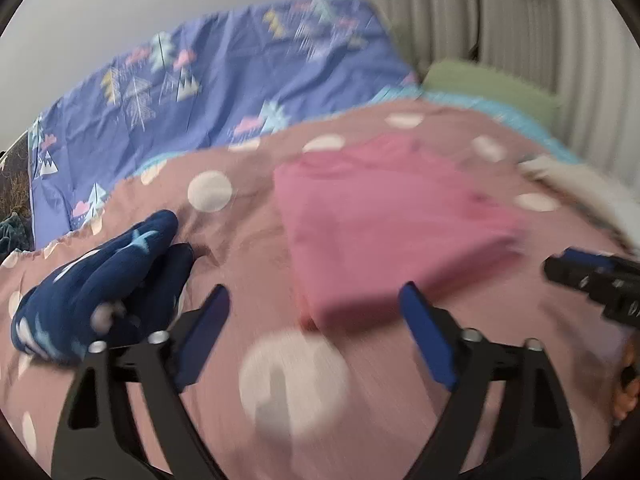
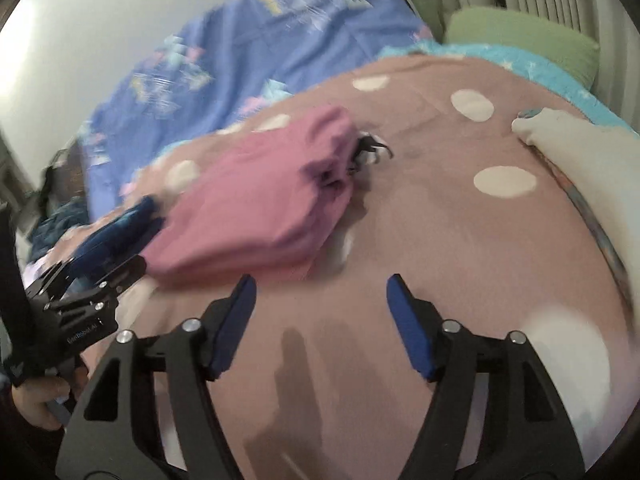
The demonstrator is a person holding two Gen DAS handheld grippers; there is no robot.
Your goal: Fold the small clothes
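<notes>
The left gripper [image 1: 314, 304] has its two blue jaws spread wide apart, and nothing is between them but the pink-brown bed cover [image 1: 248, 248] with big white dots. One big white dot lies right under the gap. Just past the tip of the jaw on the right side of that view lies the folded pink cloth [image 1: 384, 220], flat on the cover, with its near edge close to that tip; the blur hides whether they touch. Out past the other jaw sits a dark blue cloth with pale shapes [image 1: 100, 280], bunched up. The right gripper [image 2: 320, 292] is let go too, its jaws apart and empty, over bare cover. The pink cloth [image 2: 260, 204] lies ahead of its jaw on the left of that view, near but not between the jaws. Next to the pink cloth, the left gripper [image 2: 116, 268] shows from the side. Off past the other jaw lies a cream cloth [image 2: 576, 152]. Farther back is a blue sheet with little trees [image 1: 224, 64], then a green pillow [image 2: 524, 36], and behind that a pale curtain [image 1: 532, 12].
</notes>
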